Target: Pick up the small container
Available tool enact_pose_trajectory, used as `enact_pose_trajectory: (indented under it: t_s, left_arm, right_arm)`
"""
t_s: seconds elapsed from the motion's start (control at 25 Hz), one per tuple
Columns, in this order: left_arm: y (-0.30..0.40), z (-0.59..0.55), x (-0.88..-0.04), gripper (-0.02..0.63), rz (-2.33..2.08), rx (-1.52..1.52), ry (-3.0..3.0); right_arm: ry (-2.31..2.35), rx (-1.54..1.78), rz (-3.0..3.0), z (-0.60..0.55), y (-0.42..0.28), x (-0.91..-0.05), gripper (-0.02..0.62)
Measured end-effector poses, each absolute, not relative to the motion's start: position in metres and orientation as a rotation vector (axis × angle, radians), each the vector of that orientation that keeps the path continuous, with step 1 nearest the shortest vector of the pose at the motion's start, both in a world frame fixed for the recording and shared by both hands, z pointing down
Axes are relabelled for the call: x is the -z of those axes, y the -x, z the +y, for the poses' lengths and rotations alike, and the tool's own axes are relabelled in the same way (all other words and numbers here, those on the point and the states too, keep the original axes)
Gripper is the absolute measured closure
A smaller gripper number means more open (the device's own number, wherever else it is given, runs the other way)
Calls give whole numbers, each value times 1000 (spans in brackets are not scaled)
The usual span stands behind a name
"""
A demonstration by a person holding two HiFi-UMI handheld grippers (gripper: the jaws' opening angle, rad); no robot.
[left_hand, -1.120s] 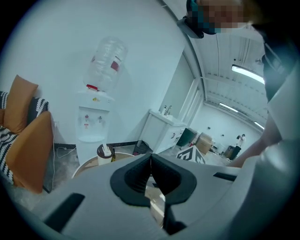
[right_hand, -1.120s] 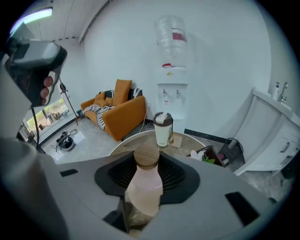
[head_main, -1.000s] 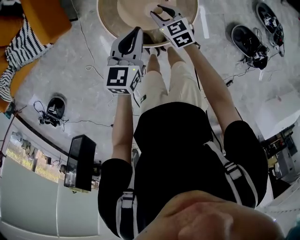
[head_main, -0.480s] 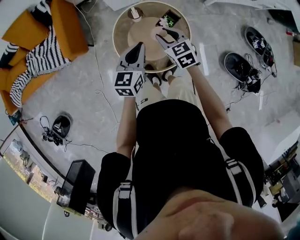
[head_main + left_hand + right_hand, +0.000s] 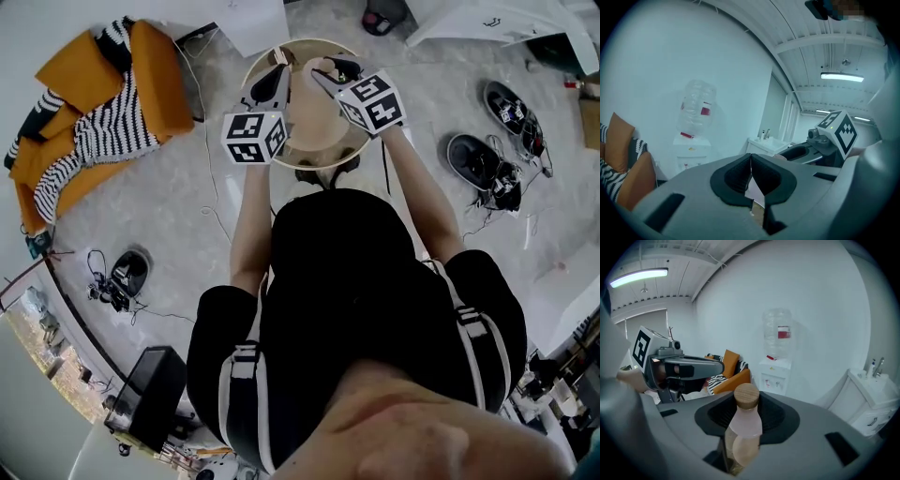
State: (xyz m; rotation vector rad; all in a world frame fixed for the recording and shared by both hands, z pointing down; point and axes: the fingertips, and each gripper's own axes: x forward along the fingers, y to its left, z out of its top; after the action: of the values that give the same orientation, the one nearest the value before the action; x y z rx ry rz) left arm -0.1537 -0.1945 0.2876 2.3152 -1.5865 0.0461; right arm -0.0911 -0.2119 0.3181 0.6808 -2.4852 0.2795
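The small container is a pale pink bottle with a round wooden cork. It stands between the pads of my right gripper, which is shut on it. In the head view the right gripper hangs over the round wooden table, with the container a small tan shape at its tip. My left gripper is shut with nothing in it, its pads touching. It hovers over the table's left side, level with the right one. Each gripper shows in the other's view: the left and the right.
An orange sofa with a striped blanket stands to the left. A water dispenser and a white sink cabinet line the far wall. Dark devices with cables lie on the floor at right, another at left.
In the head view the table and both grippers have slid upward and look smaller, with more of the floor and sofa showing. The right gripper still holds the bottle; the left stays shut.
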Motion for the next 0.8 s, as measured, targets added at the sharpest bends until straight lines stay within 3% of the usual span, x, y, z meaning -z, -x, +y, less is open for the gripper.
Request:
enact_pose_trajectory:
  t_s: [0.8]
  left_arm:
    - [163, -204, -252, 588, -1592, -66, -2357]
  right_arm:
    - [-716, -172, -2577, -218, 113, -241, 454]
